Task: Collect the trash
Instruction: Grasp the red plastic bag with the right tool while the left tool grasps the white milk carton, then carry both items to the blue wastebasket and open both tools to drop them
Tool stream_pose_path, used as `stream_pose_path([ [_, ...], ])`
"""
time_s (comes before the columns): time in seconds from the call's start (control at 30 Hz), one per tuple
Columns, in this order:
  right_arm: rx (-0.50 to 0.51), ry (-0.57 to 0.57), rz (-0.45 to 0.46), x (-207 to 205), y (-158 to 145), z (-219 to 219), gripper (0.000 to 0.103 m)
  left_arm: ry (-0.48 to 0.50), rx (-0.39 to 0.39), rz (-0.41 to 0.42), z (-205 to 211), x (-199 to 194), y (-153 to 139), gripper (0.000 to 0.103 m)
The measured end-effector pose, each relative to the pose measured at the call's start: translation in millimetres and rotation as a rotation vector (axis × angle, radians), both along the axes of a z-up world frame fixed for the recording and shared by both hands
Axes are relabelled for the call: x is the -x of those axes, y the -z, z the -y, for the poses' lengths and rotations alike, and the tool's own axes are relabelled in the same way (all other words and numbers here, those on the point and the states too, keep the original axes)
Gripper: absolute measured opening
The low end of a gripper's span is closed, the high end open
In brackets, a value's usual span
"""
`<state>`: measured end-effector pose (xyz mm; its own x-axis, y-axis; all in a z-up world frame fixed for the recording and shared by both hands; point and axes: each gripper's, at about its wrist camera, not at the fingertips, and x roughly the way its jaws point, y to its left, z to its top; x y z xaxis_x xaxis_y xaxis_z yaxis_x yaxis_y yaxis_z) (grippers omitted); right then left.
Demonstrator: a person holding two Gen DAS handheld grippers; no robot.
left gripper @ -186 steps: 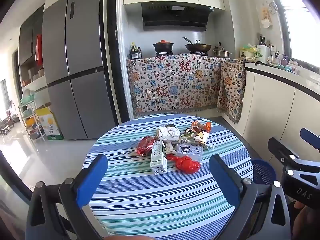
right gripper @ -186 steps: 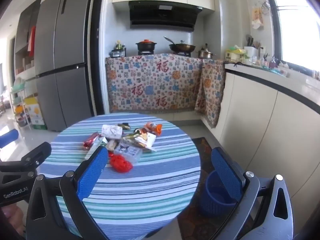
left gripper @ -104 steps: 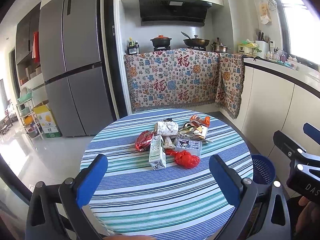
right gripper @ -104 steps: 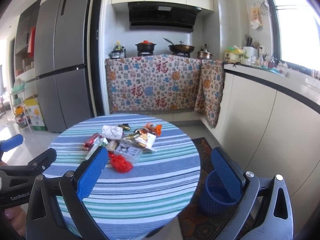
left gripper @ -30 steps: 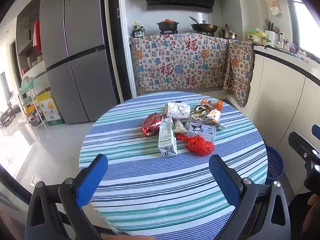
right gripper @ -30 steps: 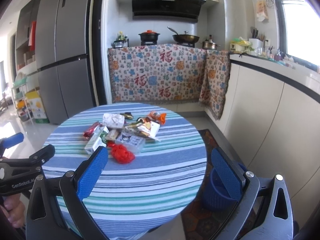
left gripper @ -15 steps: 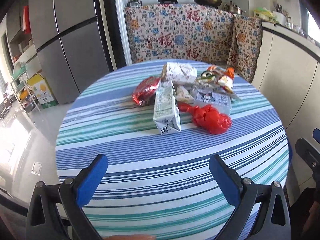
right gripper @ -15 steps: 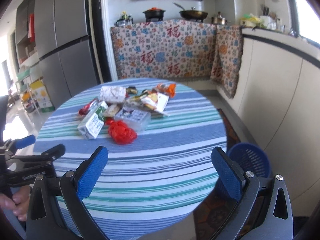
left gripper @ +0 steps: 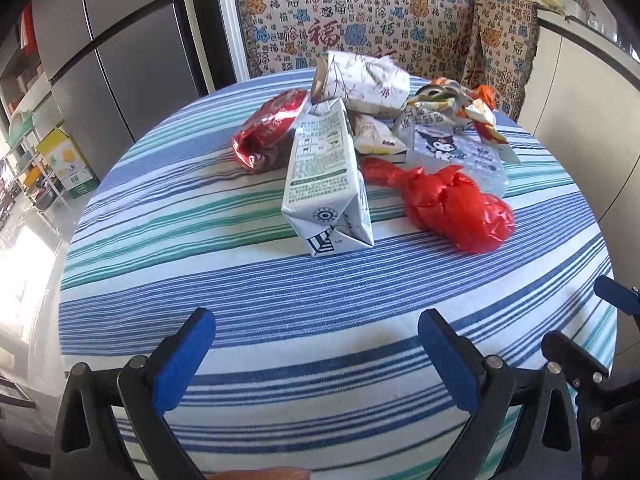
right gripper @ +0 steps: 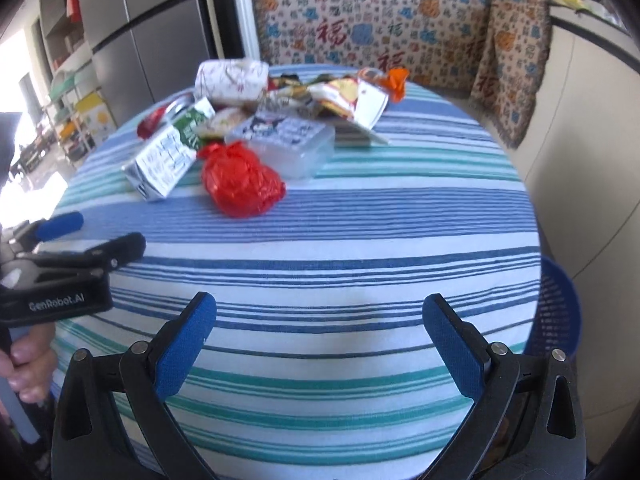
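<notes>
A pile of trash lies on the far half of a round table with a striped cloth. A white milk carton lies nearest, with a crumpled red plastic bag to its right, a red foil wrapper behind left, a clear plastic box and paper wrappers behind. The carton and the red bag also show in the right wrist view. My left gripper is open and empty, short of the carton. My right gripper is open and empty over the near table.
A blue mesh waste basket stands on the floor at the table's right edge. A grey fridge is at the back left, a patterned cloth over the counter behind, white cabinets to the right.
Both grippers have moved forward and down toward the table, so the trash pile looks much closer. Both stay open and empty.
</notes>
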<state>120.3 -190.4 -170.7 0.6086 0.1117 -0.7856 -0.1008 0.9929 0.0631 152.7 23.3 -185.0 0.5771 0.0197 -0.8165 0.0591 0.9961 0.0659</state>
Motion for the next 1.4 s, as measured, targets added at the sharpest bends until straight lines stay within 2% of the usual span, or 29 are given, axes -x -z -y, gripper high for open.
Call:
stream_pose_path([
  [0.1, 0.004, -0.031, -0.037, -9.5, 9.3, -1.5, 0.102, -0.006, -0.007, -0.023, -2.9, -7.9, 6.8, 0.103],
  [0.17, 0.001, -0.043, -0.062, -13.2, 12.7, -2.5, 0.103, -0.009, 0.022, -0.027, -8.3, -11.6, 8.0, 0.103],
  [0.27, 0.039, -0.071, -0.059, -15.4, 13.3, -4.9, 0.103, -0.018, 0.054, -0.034, -13.5, -19.5, 9.3, 0.103],
  [0.47, 0.049, -0.108, -0.067, -30.1, 14.4, -6.3, 0.103, -0.012, 0.05, 0.0, -17.0, -29.3, 9.2, 0.103],
  [0.63, 0.049, -0.157, -0.063, -42.8, 15.0, -6.8, 0.103, 0.011, 0.054, -0.028, -21.6, -33.6, 5.2, 0.103],
  [0.7, 0.041, -0.168, -0.063, -46.1, 14.4, -5.1, 0.102, 0.008, 0.094, -0.029, -26.9, -35.3, 0.4, 0.103],
  [0.8, -0.037, -0.218, -0.046, -47.8, 4.7, -6.1, 0.092, 0.036, 0.212, 0.002, -35.8, -39.6, -15.3, 0.103],
  [0.9, -0.072, -0.26, -0.018, -57.9, -5.7, -10.8, 0.091, 0.074, 0.274, 0.023, -36.1, -47.9, -28.0, 0.102],
  [0.93, -0.077, -0.274, -0.011, -61.3, -7.8, -13.8, 0.089, 0.087, 0.274, 0.021, -34.2, -51.2, -29.5, 0.1],
  [1.0, -0.084, -0.303, -0.015, -68.3, -8.8, -22.4, 0.083, 0.107, 0.267, 0.008, -30.8, -55.2, -30.4, 0.083],
  [1.03, -0.09, -0.321, -0.022, -71.7, -7.8, -26.9, 0.079, 0.114, 0.271, -0.003, -29.2, -57.1, -29.1, 0.07],
  [1.07, -0.093, -0.331, -0.027, -73.3, -6.9, -30.1, 0.078, 0.119, 0.285, -0.013, -29.6, -58.3, -28.3, 0.051],
  [1.1, -0.091, -0.336, -0.031, -75.2, -5.8, -33.5, 0.071, 0.127, 0.301, -0.021, -30.3, -58.7, -28.1, 0.041],
  [1.13, -0.089, -0.343, -0.036, -76.5, -4.9, -36.5, 0.054, 0.131, 0.305, -0.024, -31.3, -58.1, -28.9, 0.041],
  [1.2, -0.089, -0.348, -0.044, -75.7, -3.8, -38.5, 0.031, 0.144, 0.302, -0.005, -33.4, -51.5, -34.4, 0.041],
  [1.27, -0.115, -0.331, -0.04, -67.8, -8.1, -33.2, 0.027, 0.168, 0.283, 0.008, -33.3, -36.6, -39.8, 0.041],
  [1.4, -0.129, -0.269, -0.036, -38.1, -18.9, -14.3, 0.026, 0.226, 0.228, 0.01, -35.1, 0.5, -45.6, 0.041],
])
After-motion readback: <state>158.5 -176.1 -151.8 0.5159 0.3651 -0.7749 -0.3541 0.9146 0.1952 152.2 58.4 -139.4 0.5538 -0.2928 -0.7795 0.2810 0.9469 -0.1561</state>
